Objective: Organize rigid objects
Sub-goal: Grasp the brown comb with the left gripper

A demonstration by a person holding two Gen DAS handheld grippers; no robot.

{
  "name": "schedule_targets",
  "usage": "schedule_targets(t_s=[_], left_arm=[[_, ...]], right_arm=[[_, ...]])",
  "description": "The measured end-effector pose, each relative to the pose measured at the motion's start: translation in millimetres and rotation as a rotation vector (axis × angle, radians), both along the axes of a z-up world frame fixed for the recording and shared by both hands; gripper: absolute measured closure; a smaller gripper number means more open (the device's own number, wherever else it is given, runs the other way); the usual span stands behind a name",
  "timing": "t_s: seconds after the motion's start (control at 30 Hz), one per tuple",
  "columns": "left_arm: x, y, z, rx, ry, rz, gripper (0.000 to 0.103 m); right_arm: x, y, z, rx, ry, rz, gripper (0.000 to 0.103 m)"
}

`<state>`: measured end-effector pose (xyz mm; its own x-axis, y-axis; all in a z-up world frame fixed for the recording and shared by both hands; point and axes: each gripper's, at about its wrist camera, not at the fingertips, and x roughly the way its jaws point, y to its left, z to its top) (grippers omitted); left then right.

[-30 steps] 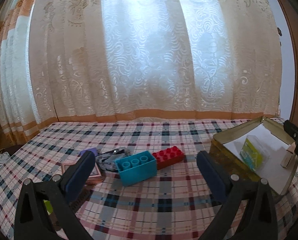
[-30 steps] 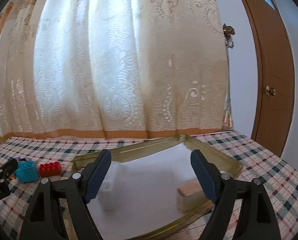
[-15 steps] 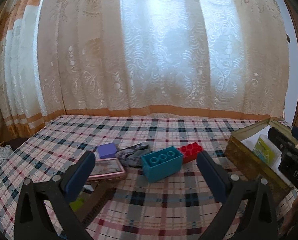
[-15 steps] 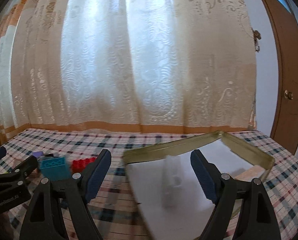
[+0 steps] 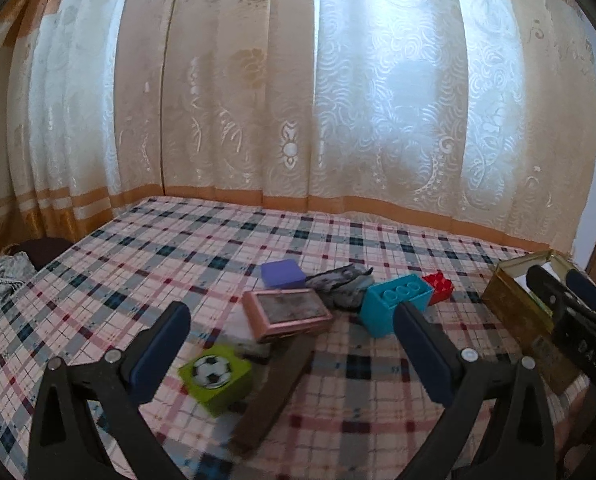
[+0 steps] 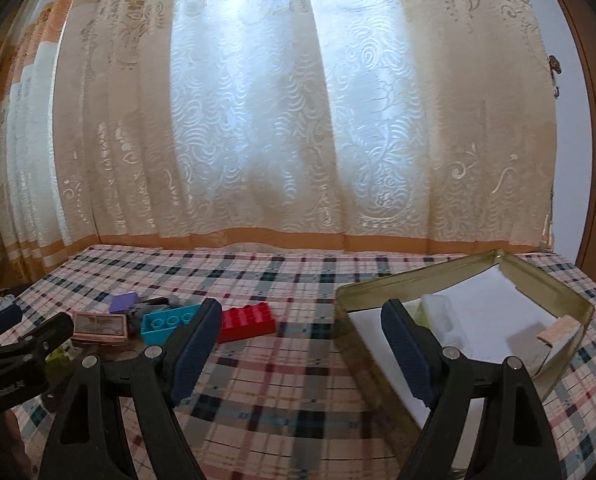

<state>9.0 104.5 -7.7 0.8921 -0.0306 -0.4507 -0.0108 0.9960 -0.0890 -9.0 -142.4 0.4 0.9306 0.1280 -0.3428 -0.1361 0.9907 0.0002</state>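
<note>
Hovering over a plaid-covered bed (image 5: 337, 240), the left gripper (image 5: 290, 344) and right gripper (image 6: 298, 336) both spread their fingers wide, holding nothing. Toy blocks (image 5: 393, 304) lie beside a gold tin (image 6: 537, 296).

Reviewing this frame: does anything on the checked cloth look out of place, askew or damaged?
One oddity: a crumpled grey cloth-like item lies among the rigid pieces, between the purple block and the teal brick. The pink box sits skewed. No visible damage or spill.
</note>
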Motion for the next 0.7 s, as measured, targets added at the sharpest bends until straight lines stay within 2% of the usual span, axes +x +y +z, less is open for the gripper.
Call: schedule_targets(t_s=[0.13, 0.23, 0.3, 0.43, 0.47, 0.5, 0.63, 0.7], left_arm=[[-13.4, 12.9, -2.1, 0.032, 0.022, -0.053, 0.0], [-19.1, 19.9, -7.2, 0.043, 0.079, -0.105, 0.002], [-17.9, 21.6, -13.2, 0.039, 0.139, -0.129, 0.017], [-11.2, 11.5, -22.6, 0.065, 0.22, -0.156, 0.025], [-10.0, 8.4, -24.2, 0.07, 0.232, -0.162, 0.032], [-7.4, 5.2, -25.9, 0.065, 0.246, -0.177, 0.038], [6.0, -4.0, -34.9, 0.033, 0.317, -0.216, 0.047], [16.0, -4.5, -41.4, -0.003, 0.362, -0.229, 0.057]], right_arm=[[-5.7, 5.7, 0.2, -0.004, -0.01, 0.037, 0.019], [-7.4, 10.4, 0.4, -0.008, -0.012, 0.064, 0.019], [-7.2, 12.4, 0.1, -0.009, -0.003, 0.079, 0.019], [-8.0, 13.4, -1.3, 0.001, 0.014, 0.105, 0.019], [-8.3, 12.8, -1.6, 0.005, 0.017, 0.11, 0.019], [-8.8, 12.2, -1.9, 0.01, 0.02, 0.114, 0.019], [-6.7, 9.8, -3.0, 0.024, 0.043, 0.12, 0.019], [-5.8, 8.3, -3.5, 0.033, 0.05, 0.121, 0.019]])
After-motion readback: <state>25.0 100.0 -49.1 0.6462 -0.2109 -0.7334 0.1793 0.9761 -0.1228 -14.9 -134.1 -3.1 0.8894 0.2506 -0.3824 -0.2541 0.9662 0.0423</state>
